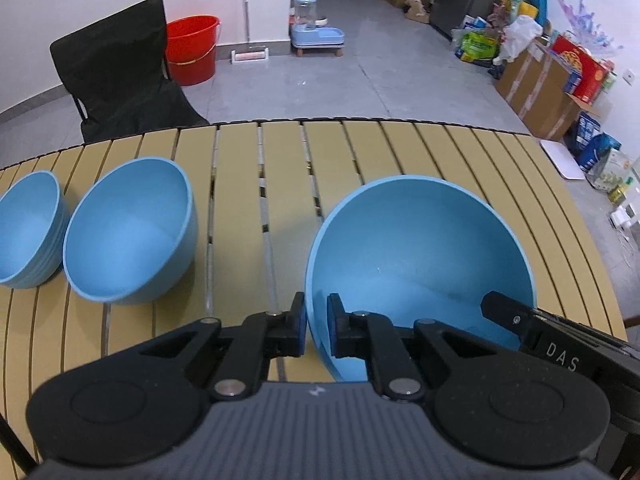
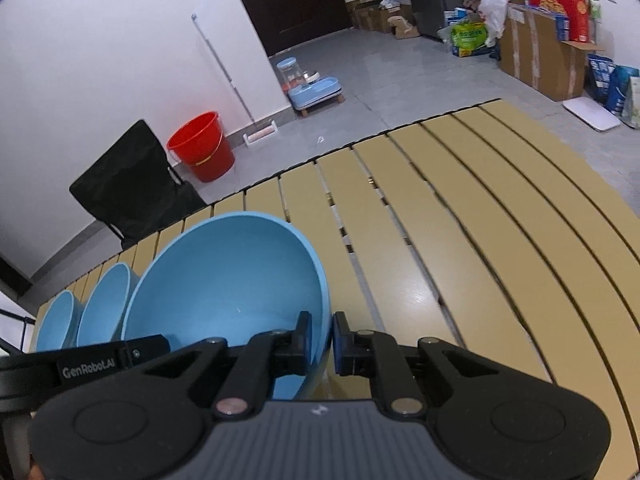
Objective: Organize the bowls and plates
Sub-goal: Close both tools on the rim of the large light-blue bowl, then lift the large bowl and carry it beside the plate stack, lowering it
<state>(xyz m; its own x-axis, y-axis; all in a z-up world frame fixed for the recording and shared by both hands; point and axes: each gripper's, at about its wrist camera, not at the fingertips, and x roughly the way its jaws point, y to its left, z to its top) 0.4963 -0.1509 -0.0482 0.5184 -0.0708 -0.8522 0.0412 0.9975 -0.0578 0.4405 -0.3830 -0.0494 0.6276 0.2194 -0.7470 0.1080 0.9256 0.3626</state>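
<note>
A large blue bowl (image 1: 420, 264) hangs tilted over the slatted table (image 1: 280, 152), held from both sides. My left gripper (image 1: 316, 320) is shut on its left rim, one pad outside and one inside. My right gripper (image 2: 322, 340) is shut on the opposite rim of the same large blue bowl (image 2: 228, 280). The right gripper's body shows at the bowl's right in the left wrist view. A medium blue bowl (image 1: 128, 232) stands on the table to the left. Beside it at the far left is a stack of smaller blue bowls (image 1: 28, 228).
A black folding chair (image 1: 116, 76) stands beyond the table's far edge, with a red bucket (image 1: 192, 48) behind it. A pet feeder (image 1: 316, 28) sits on the floor. Cardboard boxes and bags (image 1: 552, 68) line the right wall. The table's right half (image 2: 480, 240) is bare slats.
</note>
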